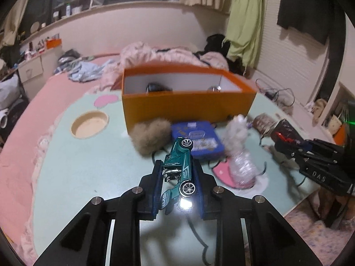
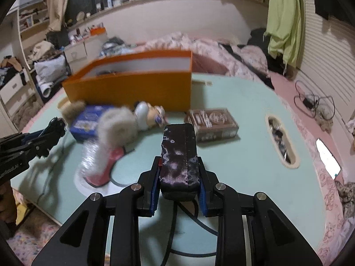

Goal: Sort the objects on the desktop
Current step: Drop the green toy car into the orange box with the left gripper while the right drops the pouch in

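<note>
A mint-green tabletop (image 1: 88,166) was observed in a cluttered bedroom. An orange box (image 1: 188,106) stood toward its far edge, dark rounded items inside. A blue tin (image 1: 197,139) and fluffy toys lay before it. The left gripper (image 1: 177,173) was clamped on a green toy car (image 1: 179,166); the right gripper (image 2: 179,177) was clamped on a dark pouch (image 2: 179,155), both held above the near edge.
</note>
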Available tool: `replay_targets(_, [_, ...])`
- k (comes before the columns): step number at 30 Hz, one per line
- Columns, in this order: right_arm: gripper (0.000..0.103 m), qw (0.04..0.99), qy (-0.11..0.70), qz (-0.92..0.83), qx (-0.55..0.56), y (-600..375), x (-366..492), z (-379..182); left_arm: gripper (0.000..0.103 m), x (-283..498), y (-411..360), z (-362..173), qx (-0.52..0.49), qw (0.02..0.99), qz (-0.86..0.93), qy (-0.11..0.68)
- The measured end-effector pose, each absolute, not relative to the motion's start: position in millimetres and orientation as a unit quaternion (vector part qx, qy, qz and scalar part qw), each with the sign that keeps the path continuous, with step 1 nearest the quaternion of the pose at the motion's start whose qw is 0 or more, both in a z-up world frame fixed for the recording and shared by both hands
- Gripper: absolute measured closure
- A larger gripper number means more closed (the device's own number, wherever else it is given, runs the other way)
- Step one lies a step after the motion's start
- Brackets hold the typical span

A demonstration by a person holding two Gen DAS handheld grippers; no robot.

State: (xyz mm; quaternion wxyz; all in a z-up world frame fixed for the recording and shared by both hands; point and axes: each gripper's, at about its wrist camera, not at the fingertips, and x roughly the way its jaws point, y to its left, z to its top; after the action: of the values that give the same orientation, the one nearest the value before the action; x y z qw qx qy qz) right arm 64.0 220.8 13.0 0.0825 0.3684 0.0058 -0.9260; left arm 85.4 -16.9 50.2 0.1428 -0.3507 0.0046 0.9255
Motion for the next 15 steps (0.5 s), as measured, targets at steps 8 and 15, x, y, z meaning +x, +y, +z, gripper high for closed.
replay_targets(8, [0.074, 0.129, -0.005, -0.931, 0.342, 209.6, 46.9, 52.8, 0.079, 57.3, -15.6, 95.4, -0.312, 0.154, 0.937, -0.020])
replay_targets(15, [0.074, 0.136, 0.029, -0.934, 0.329, 177.5, -8.4, 85.8, 0.079, -3.9, -1.2, 104.1, -0.318, 0.140, 0.938, -0.003])
